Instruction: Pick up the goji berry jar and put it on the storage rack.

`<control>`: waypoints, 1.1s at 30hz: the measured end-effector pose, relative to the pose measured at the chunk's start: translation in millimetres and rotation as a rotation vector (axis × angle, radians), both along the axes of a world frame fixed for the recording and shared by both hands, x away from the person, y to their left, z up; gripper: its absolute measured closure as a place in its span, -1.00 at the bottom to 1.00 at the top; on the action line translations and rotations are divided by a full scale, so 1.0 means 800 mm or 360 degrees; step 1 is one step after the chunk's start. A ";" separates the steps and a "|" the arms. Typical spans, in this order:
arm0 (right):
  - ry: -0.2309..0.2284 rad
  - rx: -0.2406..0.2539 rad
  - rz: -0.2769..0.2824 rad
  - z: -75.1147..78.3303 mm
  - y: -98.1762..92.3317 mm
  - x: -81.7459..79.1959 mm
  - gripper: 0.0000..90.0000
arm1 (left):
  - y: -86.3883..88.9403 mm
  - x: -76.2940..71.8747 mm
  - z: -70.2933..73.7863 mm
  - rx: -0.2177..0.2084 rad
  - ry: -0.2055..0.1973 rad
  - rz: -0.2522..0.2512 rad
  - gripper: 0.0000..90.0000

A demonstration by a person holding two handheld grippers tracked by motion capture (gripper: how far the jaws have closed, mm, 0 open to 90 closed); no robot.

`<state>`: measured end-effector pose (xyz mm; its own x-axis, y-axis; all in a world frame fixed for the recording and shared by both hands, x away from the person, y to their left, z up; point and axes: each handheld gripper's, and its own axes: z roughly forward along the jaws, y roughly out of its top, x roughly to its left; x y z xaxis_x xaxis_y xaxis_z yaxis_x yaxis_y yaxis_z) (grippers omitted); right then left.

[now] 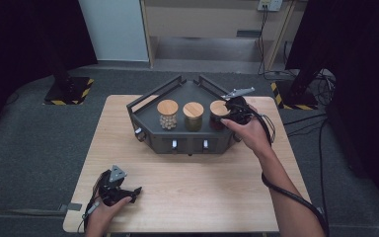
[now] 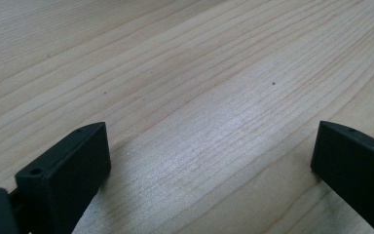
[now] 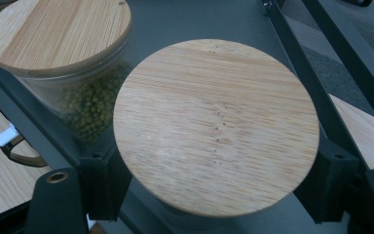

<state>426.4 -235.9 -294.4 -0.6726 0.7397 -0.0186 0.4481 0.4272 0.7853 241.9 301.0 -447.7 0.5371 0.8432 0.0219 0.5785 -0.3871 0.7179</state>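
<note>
Three glass jars with round wooden lids stand in a row in a dark grey tray (image 1: pixel 177 140) at the table's far middle. My right gripper (image 1: pixel 227 114) is at the right-hand jar (image 1: pixel 219 109), whose contents look dark. In the right gripper view my right gripper (image 3: pixel 216 180) has its black jaws pressed on both sides of this jar just under its lid (image 3: pixel 216 117). The middle jar (image 3: pixel 92 109) beside it holds green beans, and the left jar (image 1: pixel 168 116) pale ones. My left gripper (image 1: pixel 132 191) rests open near the table's front left, with bare wood between its fingers (image 2: pixel 73 168).
The tray has raised black rails (image 1: pixel 150 96) along its back sides and small white-tipped latches (image 1: pixel 174 144) on its front wall. The light wooden table (image 1: pixel 197 187) stands on grey carpet. A cable (image 1: pixel 286 190) trails from the right gripper along the forearm.
</note>
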 end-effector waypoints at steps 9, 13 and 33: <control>0.0001 0.0014 0.0001 -0.002 -0.002 0.000 -0.42 | 0.000 0.000 0.000 0.0000 0.0000 0.0000 -1.00; 0.0002 0.0019 0.0000 -0.002 -0.002 0.000 -0.42 | 0.000 0.000 0.000 0.0000 0.0000 0.0000 -1.00; -0.0022 -0.0012 0.0013 0.000 -0.006 -0.008 -0.85 | 0.000 0.000 0.000 0.0000 0.0000 0.0000 -1.00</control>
